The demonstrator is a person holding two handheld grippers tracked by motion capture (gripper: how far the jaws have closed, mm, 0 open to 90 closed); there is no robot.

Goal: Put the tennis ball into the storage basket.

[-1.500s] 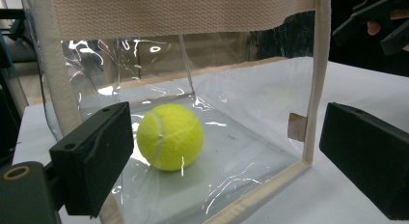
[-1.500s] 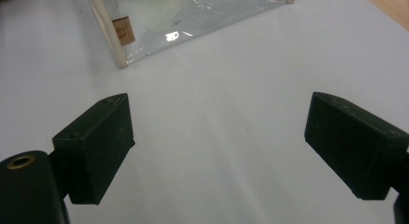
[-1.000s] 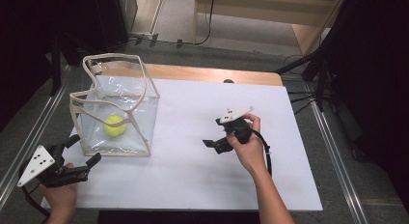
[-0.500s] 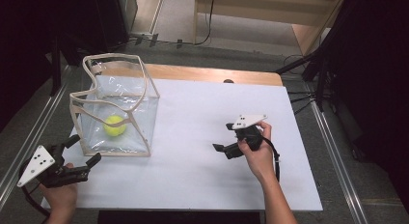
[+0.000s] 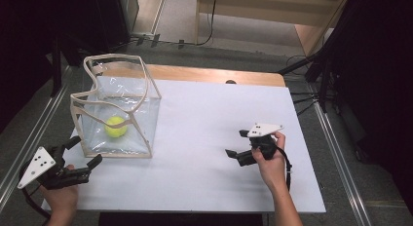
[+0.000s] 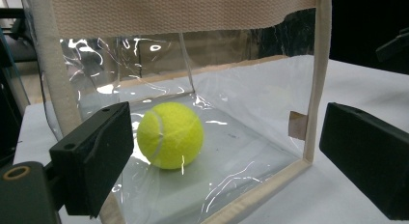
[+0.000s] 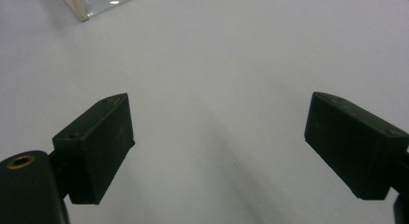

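Ahead of the left gripper (image 6: pixel 226 156) jaws – apart, likely lining up – a tennis ball (image 6: pixel 170 135) sits inside the clear bag (image 6: pixel 193 16); right gripper (image 7: pixel 219 147) jaws apart over bare surface (image 7: pixel 217 55).

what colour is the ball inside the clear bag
Bright yellow-green, a tennis ball with a pale seam; the left gripper view shows it best.

A yellow-green felt tennis ball (image 6: pixel 169 135) with a pale curved seam sits inside a clear plastic box-shaped bag (image 5: pixel 127 120) edged in cream woven webbing. The flat surface (image 5: pixel 204 119) is white, with a light wooden strip along its far edge. Both tongs, left (image 6: pixel 226 156) and right (image 7: pixel 222 142), are matte black; each carries a pale grey three-cornered plate.
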